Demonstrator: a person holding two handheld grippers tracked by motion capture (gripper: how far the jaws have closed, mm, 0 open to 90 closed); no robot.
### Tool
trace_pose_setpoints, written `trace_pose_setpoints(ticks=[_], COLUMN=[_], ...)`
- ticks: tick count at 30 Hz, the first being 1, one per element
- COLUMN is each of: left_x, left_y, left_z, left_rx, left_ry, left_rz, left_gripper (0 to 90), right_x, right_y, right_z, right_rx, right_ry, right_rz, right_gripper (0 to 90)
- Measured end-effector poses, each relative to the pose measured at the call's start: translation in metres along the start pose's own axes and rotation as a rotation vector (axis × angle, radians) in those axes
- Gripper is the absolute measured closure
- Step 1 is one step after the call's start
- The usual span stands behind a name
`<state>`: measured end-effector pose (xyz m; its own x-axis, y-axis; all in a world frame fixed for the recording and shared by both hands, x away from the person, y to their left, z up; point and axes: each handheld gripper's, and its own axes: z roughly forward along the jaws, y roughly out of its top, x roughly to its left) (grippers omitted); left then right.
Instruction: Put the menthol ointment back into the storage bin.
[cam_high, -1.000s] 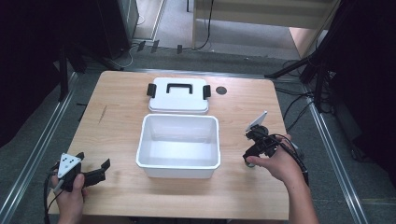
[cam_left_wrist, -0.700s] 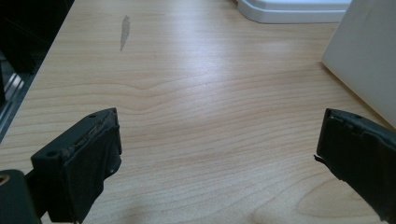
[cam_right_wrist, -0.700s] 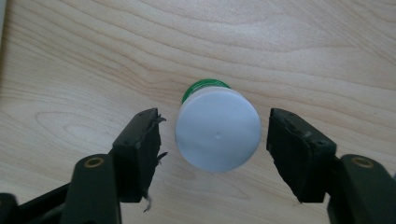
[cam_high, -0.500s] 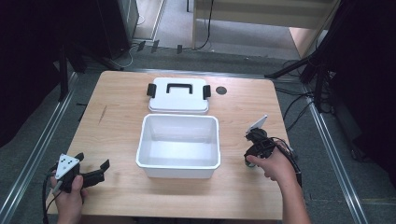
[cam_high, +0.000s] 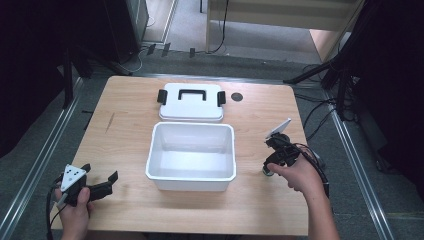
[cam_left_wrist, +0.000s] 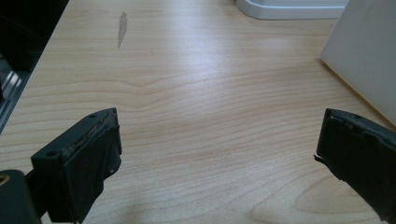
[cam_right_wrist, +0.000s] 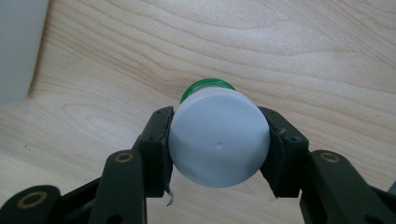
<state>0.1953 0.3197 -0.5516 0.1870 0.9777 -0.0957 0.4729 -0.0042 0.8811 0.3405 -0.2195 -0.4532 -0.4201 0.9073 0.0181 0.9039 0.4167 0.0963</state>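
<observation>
Fingers of the left gripper (cam_high: 97, 186) stood wide apart with nothing between them, low over the pale wooden counter (cam_high: 125, 130) near its front left corner. At the middle sat an empty white tub (cam_high: 191, 156), and just behind it lay its white lid (cam_high: 191, 102) with a black handle. To the right of the tub, the right gripper (cam_right_wrist: 218, 145) was clamped on a small bottle (cam_right_wrist: 218, 140) with a white cap and green base, low over the counter.

Smooth pale wood-grain table (cam_high: 130, 110)
</observation>
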Motion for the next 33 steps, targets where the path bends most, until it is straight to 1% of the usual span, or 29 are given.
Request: trace_pose_setpoints(ticks=[2,5,8,9,10,13,18,20,22,26,27,30,33], left_x=[0.0,-0.001,-0.001,-0.001,-0.001,-0.001,-0.001,-0.001,-0.001,0.0,0.0,-0.001,0.0], left_y=[0.0,0.0,0.0,0.0,0.0,0.0,0.0,0.0,0.0,0.0,0.0,0.0,0.0], left_z=[0.0,0.0,0.0,0.0,0.0,0.0,0.0,0.0,0.0,0.0,0.0,0.0,0.0], left_rx=[0.0,-0.001,-0.001,-0.003,-0.003,-0.001,-0.002,0.002,0.001,0.001,0.002,0.002,0.003], left_ry=[0.0,0.001,0.0,0.0,0.0,0.0,0.001,-0.001,-0.001,-0.001,-0.001,-0.002,-0.002], left_rz=[0.001,0.001,0.002,0.002,0.002,0.002,0.001,0.003,0.003,0.002,0.002,0.002,0.001], left_gripper=[0.6,0.6,0.6,0.6,0.6,0.6,0.6,0.6,0.6,0.6,0.6,0.6,0.6], right_x=[0.001,0.004,0.007,0.009,0.009,0.012,0.016,0.019,0.02,0.026,0.028,0.03,0.034], right_y=[0.0,0.001,0.002,0.004,0.004,0.007,0.01,0.013,0.014,0.018,0.02,0.023,0.026], right_z=[-0.002,-0.011,-0.02,-0.025,-0.025,-0.035,-0.044,-0.052,-0.054,-0.062,-0.065,-0.068,-0.071], right_rx=[-0.001,-0.01,-0.02,-0.024,-0.024,-0.031,-0.03,-0.039,-0.04,-0.034,-0.039,-0.035,-0.034], right_ry=[-0.001,-0.009,-0.004,-0.005,-0.005,0.002,0.003,0.004,0.004,-0.003,0.004,0.008,0.01], right_rz=[-0.006,-0.008,-0.018,-0.027,-0.027,-0.03,-0.035,-0.039,-0.037,-0.07,-0.074,-0.071,-0.082], right_gripper=[51.4,51.4,51.4,51.4,51.4,51.4,51.4,51.4,51.5,51.4,51.4,51.5,51.5])
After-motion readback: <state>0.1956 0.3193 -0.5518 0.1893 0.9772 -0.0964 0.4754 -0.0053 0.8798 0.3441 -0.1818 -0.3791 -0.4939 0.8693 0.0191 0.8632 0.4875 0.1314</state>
